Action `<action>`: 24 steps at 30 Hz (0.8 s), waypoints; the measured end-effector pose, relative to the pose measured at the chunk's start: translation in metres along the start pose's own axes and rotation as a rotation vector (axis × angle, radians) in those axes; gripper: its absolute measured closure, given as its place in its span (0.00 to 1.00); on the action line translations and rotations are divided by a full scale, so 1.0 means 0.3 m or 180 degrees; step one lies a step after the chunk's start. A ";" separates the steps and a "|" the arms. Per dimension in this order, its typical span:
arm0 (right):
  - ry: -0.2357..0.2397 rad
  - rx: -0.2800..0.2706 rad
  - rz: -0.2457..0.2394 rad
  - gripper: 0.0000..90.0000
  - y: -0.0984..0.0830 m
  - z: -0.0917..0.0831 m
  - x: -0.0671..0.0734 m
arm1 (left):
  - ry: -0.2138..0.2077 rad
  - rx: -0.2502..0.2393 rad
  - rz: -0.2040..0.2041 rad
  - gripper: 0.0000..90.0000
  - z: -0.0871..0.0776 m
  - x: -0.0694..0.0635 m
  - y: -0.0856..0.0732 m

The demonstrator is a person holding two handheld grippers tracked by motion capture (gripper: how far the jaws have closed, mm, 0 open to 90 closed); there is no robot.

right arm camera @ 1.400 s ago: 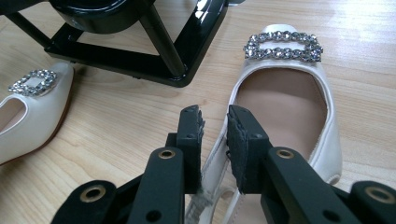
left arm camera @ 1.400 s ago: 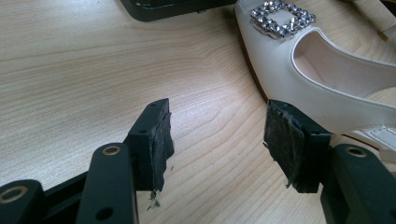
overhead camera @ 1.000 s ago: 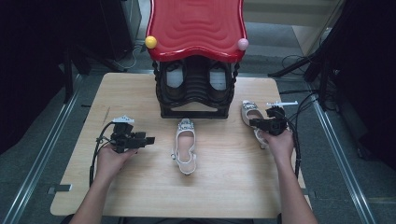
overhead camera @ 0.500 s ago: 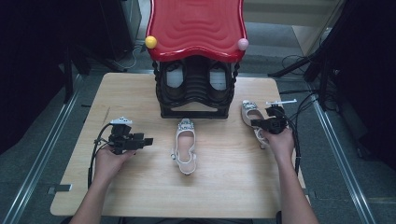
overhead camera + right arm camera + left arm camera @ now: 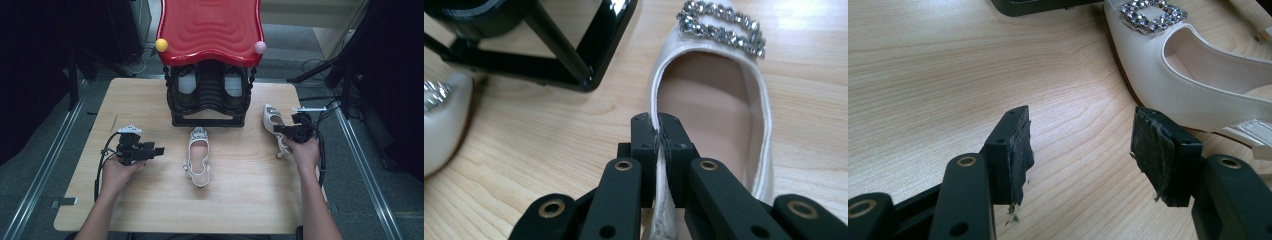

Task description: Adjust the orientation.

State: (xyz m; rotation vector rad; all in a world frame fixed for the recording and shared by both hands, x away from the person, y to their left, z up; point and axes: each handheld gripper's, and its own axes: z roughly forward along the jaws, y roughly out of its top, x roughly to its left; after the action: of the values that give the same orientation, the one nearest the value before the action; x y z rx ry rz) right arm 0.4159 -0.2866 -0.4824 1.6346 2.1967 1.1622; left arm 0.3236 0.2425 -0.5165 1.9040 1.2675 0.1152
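Claw (image 5: 657,131) newly shut on satin shoe rim (image 5: 655,107)

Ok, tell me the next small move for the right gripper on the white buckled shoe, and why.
Probably lift: the right gripper has just been closing and now pinches the side wall of the white satin shoe with the rhinestone buckle, which lies beside the black shoe rack.

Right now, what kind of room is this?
Probably a lab or workshop set up for recording, not a home: a bare wooden table on a grey floor, a shoe rack with a red top, and cabled handheld grippers working with white shoes.
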 end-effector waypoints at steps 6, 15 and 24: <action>0.0179 -0.0155 0.0199 0.98 0.001 -0.045 -0.024 | -0.0015 0.0008 0.0028 0.46 0.003 -0.006 0.005; 0.0343 -0.0175 0.0179 0.98 -0.005 -0.082 0.019 | -0.0066 -0.0020 0.0066 0.45 0.020 -0.018 0.017; 0.0460 -0.0120 0.0049 0.98 -0.020 -0.113 0.088 | -0.0110 0.0012 0.0122 0.45 0.044 -0.035 0.038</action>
State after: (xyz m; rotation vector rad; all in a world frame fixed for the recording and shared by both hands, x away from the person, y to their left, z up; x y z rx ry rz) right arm 0.3826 -0.2805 -0.4550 1.6022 2.2352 1.3574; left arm 0.3332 0.2248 -0.5139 1.9259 1.2094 0.0996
